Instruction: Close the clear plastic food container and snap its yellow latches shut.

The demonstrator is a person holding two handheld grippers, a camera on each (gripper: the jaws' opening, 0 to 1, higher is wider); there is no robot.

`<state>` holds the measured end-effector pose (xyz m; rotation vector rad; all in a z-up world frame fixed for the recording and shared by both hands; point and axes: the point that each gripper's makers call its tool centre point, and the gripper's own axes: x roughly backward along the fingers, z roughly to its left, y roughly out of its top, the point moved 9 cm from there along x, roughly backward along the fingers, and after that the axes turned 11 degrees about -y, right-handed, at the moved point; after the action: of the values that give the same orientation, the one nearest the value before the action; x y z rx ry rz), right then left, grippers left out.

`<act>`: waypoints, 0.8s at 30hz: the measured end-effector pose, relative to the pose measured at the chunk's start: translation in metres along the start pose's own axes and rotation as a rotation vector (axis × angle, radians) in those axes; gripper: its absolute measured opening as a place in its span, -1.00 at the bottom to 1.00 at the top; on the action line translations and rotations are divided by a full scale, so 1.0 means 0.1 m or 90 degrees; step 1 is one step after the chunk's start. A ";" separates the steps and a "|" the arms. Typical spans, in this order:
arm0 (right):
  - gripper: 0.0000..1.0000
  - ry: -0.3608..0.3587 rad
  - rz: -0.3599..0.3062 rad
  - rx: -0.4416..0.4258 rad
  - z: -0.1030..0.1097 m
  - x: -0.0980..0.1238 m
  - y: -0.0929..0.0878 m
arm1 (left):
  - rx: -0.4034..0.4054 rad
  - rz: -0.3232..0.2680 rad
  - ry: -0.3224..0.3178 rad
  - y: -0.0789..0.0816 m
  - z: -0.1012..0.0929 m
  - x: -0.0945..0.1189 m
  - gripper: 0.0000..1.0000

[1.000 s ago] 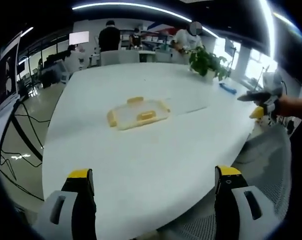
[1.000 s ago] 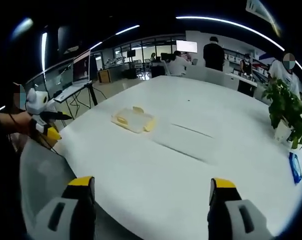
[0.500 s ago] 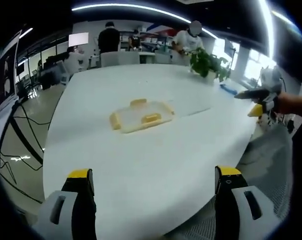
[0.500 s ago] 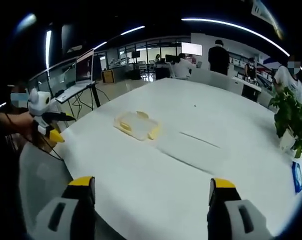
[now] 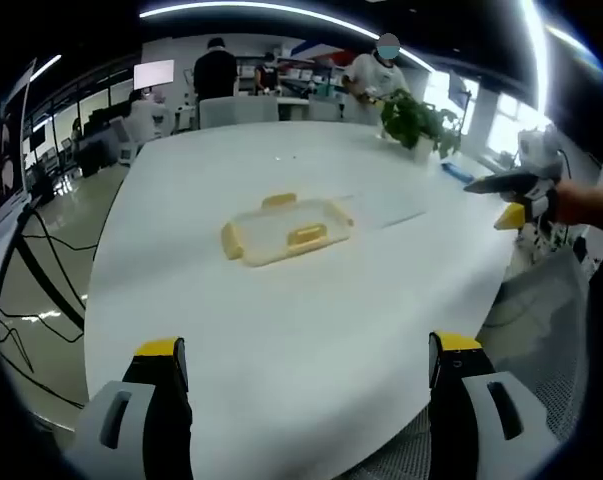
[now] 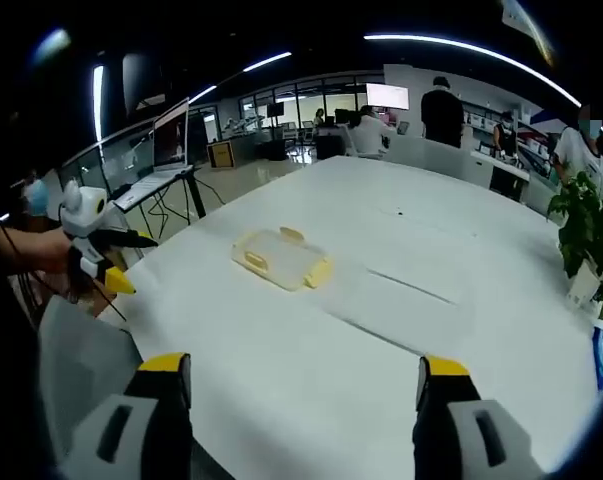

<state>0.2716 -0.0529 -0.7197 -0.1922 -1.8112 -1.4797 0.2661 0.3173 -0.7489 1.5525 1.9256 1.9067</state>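
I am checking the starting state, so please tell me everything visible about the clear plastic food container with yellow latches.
The clear plastic food container with yellow latches is a shallow, rounded rectangle of see-through plastic. It lies flat on the white table, alone near the middle. The lid seems to sit on it. Yellow latches show at its edges, at least three; whether they are snapped is too small to tell. Only the table touches it. The right gripper view shows it too.
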 end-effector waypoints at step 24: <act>0.86 0.031 0.014 0.057 -0.02 -0.57 0.30 | 0.013 0.017 -0.009 0.11 0.35 -0.27 0.98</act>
<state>0.3284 -0.0258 -0.7327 -0.1300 -1.8264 -1.3727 0.3077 0.3237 -0.7652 1.5999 1.9339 1.8872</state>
